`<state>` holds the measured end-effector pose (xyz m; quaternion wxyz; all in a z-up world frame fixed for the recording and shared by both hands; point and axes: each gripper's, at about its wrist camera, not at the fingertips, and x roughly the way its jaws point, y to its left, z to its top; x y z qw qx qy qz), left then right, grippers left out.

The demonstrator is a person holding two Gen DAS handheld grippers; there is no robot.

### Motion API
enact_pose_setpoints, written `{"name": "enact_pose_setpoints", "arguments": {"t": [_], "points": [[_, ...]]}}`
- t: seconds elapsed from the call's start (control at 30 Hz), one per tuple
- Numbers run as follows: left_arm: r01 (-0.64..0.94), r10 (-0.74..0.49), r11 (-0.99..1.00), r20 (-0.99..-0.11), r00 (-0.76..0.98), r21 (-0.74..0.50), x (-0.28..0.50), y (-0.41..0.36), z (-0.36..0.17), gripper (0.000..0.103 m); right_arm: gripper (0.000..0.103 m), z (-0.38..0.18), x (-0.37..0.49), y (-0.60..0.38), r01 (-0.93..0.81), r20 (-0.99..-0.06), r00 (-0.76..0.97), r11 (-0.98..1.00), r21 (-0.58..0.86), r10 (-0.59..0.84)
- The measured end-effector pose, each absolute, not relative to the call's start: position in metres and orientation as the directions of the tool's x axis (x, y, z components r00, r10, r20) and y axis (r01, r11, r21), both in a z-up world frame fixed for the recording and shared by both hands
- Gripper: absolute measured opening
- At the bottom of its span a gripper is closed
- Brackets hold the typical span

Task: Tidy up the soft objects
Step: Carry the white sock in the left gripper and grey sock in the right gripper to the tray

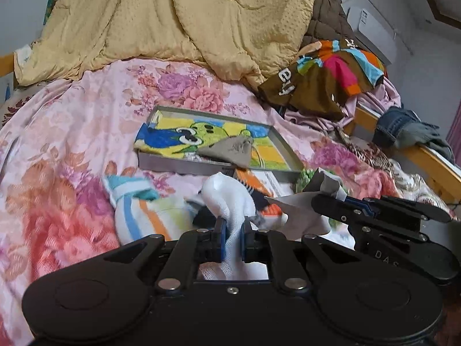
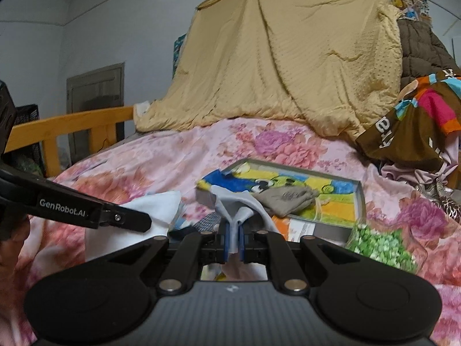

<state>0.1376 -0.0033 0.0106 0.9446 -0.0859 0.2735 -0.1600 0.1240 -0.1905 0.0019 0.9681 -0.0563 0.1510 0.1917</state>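
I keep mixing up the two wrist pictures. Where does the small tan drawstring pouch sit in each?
Left wrist view: the small tan drawstring pouch lies just below centre, in the shallow grey tray.
Right wrist view: the pouch lies right of centre, in the tray.
Shared landmark: the big yellow quilt behind.

Pale grey walls (image 2: pixel 34 43) are enclosing a bedroom where a wooden bed rail (image 2: pixel 72 124) is running along the left of the frame and a grey panelled door (image 2: pixel 95 109) is standing behind it; in the left wrist view, a white air conditioner (image 1: pixel 371 33) is hanging at upper right, soft daylight falling evenly across the floral bedsheet (image 1: pixel 72 132)
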Motion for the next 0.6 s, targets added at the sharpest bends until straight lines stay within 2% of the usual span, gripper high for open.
{"name": "enact_pose_setpoints", "arguments": {"t": [0.2, 0.6], "points": [[0.240, -0.359, 0.924, -0.460, 0.812, -0.297, 0.173, -0.015, 0.023, 0.010, 0.007, 0.006, 0.151, -0.203, -0.358, -0.291, 0.895, 0.934, -0.018, 0.338], [0.234, -0.329, 0.936, -0.421, 0.845, -0.263, 0.258, -0.042, 0.038, 0.010, 0.008, 0.006, 0.230, -0.245, -0.243, -0.234, 0.936, 0.965, 0.102, 0.261]]}}
